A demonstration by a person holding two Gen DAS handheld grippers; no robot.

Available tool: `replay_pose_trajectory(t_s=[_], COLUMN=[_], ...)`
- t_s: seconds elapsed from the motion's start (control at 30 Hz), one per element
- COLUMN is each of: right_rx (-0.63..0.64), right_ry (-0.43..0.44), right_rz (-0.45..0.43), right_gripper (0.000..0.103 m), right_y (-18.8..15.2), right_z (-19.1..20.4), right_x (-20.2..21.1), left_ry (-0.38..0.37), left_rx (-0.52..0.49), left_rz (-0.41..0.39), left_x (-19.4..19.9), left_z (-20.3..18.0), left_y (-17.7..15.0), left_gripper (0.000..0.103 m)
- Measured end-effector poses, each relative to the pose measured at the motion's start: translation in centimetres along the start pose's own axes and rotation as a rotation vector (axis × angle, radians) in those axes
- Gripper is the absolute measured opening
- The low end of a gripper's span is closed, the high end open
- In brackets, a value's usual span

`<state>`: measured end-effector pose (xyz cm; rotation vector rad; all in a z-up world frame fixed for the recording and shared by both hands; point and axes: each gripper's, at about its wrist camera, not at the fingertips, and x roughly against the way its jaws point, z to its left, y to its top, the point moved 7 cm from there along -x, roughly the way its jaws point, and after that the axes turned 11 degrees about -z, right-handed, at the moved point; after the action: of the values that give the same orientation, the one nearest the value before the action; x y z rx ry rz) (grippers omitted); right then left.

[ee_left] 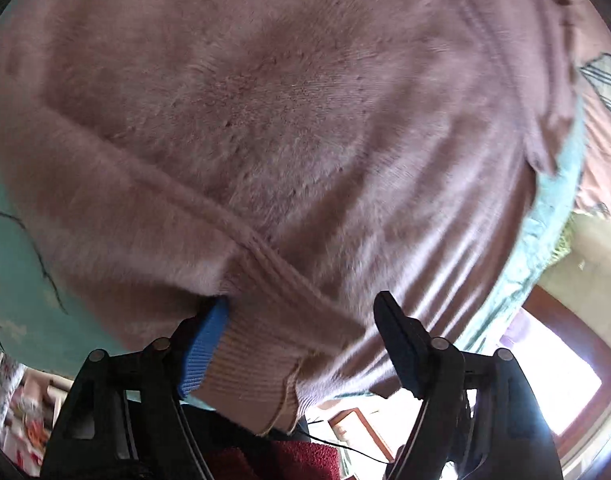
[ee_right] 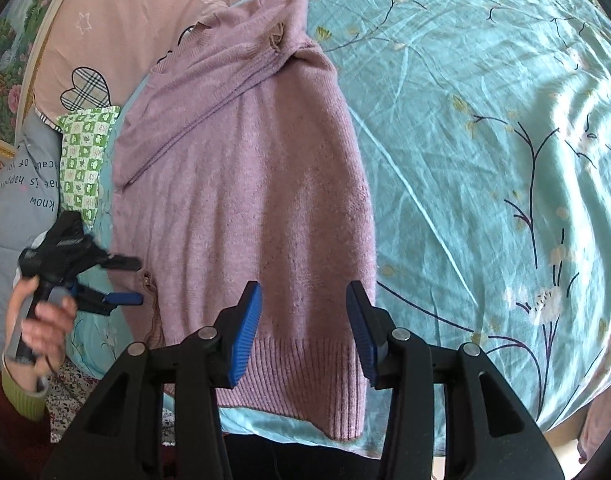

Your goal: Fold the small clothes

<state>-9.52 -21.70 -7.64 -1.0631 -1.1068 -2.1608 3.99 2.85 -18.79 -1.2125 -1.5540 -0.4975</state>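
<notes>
I count one garment on my screens: a single mauve knitted sweater (ee_right: 241, 184), lying lengthwise on the teal floral bedsheet (ee_right: 485, 128). In the right wrist view it runs from the top centre of the frame down to the bottom centre, its ribbed hem nearest the camera and hanging a little over the bed's edge. One sleeve is folded across the chest in the upper middle of the frame.

Two tongs are in play. My right gripper (ee_right: 303, 332) fills the lower centre of its own view, its two blue pads standing apart above the ribbed hem; the knit shows between them, and I see no pad pressing on it.

My left gripper (ee_right: 123, 282) appears at the left edge of that same view, held by one hand (ee_right: 41, 320) with a green cuff at the wrist. Its two fingers stand apart, pointing toward the sweater's side edge, close to it.

In the left wrist view the sweater (ee_left: 265, 120) fills almost the whole frame, blurred. There the left gripper (ee_left: 301, 320) sits at the bottom, fingers wide, with one ribbed cuff lying between them and against the blue pad at lower left; the other pad stands clear of it.

At the upper left of the right wrist view I count three pillows: one pink, one green checked and one grey with lettering.
</notes>
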Motion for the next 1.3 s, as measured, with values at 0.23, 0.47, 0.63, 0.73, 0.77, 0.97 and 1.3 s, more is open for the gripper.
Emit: replay_pose_trajectory(t_s=[0.23, 0.47, 0.63, 0.73, 0.77, 0.97, 1.3], right_rx=[-0.026, -0.023, 0.038, 0.019, 0.007, -0.015, -0.099], right_ry=[-0.018, -0.026, -0.008, -0.013, -0.008, 0.047, 0.169], right_rz=[0.022, 0.065, 0.111, 0.141, 0.144, 0.153, 0.133], right_gripper=[0.045, 0.045, 0.045, 0.045, 0.045, 0.045, 0.027], right_y=[-0.3, -1.1, -2.8, -3.9, -4.2, -5.2, -6.5], right_z=[-2.2, -3.6, -3.3, -3.9, -4.0, -2.9, -0.4], right_x=[0.6, 0.9, 1.6, 1.4, 1.3, 0.8, -1.8], left_ry=[0.103, -0.024, -0.069, -0.117, -0.123, -0.145, -0.096], left_rx=[-0.356, -0.388, -0.395, -0.379, -0.379, -0.378, -0.363], left_rz=[-0.077, -0.148, -0.201, -0.245, -0.261, -0.282, -0.310], left_x=[0.5, 4.9, 7.3, 7.5, 7.5, 6.8, 5.0], left_z=[-3.0, 2.7, 7.9, 10.7, 11.1, 13.5, 12.0], left_y=[-0.7, -4.2, -7.5, -8.6, -8.7, -8.1, -6.1], left_gripper=[0.028, 0.007, 0.007, 0.007, 0.007, 0.017, 0.048])
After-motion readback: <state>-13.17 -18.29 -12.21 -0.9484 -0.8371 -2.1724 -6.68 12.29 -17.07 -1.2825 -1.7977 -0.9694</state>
